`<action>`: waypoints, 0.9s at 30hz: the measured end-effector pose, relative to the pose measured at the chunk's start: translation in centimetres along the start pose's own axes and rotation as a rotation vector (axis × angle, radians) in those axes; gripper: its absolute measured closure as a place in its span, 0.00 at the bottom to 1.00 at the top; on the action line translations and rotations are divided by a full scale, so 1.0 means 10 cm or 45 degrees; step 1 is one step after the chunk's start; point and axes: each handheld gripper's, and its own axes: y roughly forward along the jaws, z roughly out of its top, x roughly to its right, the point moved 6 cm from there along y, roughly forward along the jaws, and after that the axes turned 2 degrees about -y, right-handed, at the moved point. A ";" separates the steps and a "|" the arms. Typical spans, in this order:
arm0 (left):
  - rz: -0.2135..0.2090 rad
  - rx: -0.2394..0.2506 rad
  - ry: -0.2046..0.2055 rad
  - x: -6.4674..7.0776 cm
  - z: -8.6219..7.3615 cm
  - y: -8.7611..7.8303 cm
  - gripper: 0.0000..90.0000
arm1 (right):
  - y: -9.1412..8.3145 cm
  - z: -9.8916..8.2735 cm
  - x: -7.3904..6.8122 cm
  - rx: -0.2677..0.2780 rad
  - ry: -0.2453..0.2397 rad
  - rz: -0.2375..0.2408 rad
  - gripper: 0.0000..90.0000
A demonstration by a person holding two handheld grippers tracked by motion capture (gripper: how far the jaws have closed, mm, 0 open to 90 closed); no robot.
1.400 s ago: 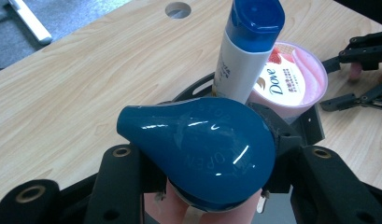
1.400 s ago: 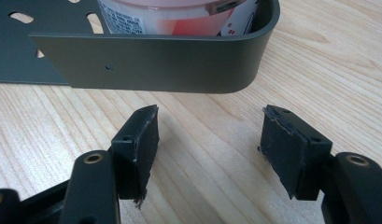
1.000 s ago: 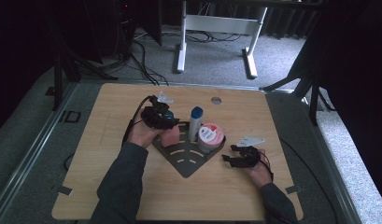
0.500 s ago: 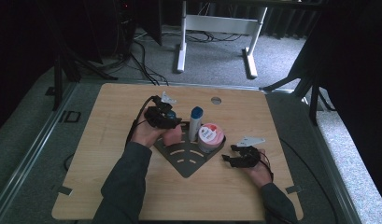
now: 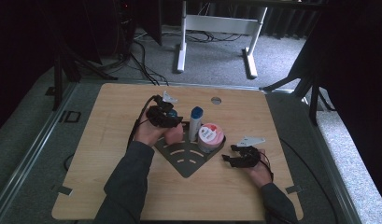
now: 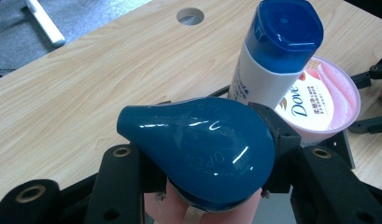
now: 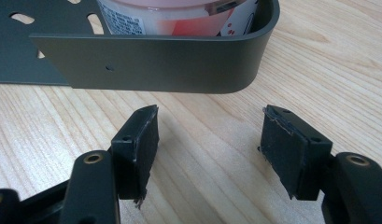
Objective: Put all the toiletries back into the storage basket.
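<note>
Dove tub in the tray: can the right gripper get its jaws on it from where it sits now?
Probably not straight ahead. The right gripper is open and empty on the table, but the tray wall stands between it and the Dove tub. Lifting over the wall looks unobstructed.

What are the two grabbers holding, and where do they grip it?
The left gripper clamps a pink bottle with a blue cap; its fingers press just under the cap. The right gripper holds nothing, open above the table.

The light wood tabletop [image 5: 109, 154] has a round hole [image 5: 216, 100] near its far edge. A dark grey metal corner tray [image 5: 186, 161] lies at centre.
</note>
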 end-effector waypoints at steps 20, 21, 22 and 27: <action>-0.022 -0.004 0.028 0.02 0.00 0.22 0.59 | 0.00 0.00 0.00 -0.001 -0.005 0.001 0.41; -0.024 -0.001 0.032 0.02 0.00 0.23 0.59 | 0.00 0.00 0.00 -0.001 -0.005 0.000 0.41; -0.027 -0.002 0.037 0.02 0.00 0.24 0.59 | 0.00 0.00 0.00 -0.001 -0.005 0.001 0.41; -0.036 -0.005 0.047 0.02 0.00 0.29 0.59 | 0.00 0.00 0.00 -0.002 -0.005 0.001 0.41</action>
